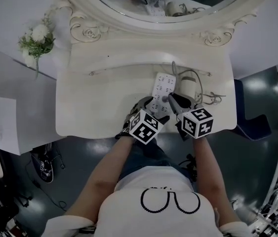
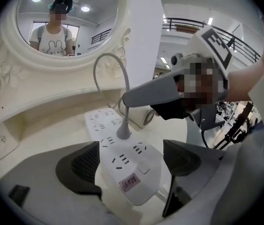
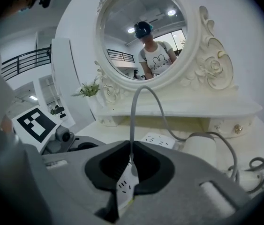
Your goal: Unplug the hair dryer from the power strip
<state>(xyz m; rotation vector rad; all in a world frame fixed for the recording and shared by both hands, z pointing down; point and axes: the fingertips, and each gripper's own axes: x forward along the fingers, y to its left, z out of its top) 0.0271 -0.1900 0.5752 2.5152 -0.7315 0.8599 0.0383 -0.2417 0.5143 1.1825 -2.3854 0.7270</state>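
Observation:
A white power strip lies on the cream vanity table. The near end of the power strip sits between the wide jaws of my left gripper, with a pad against each long side. A grey plug sits in a middle socket, and its cord arcs up and over to the white hair dryer lying beside the strip. From the right, my right gripper is shut on the plug's neck just above the strip. In the head view the left gripper and right gripper nearly touch.
An ornate oval mirror stands at the back of the table. White flowers sit at the far left. Loose cable is bunched to the right of the hair dryer. A blue seat is past the table's right edge.

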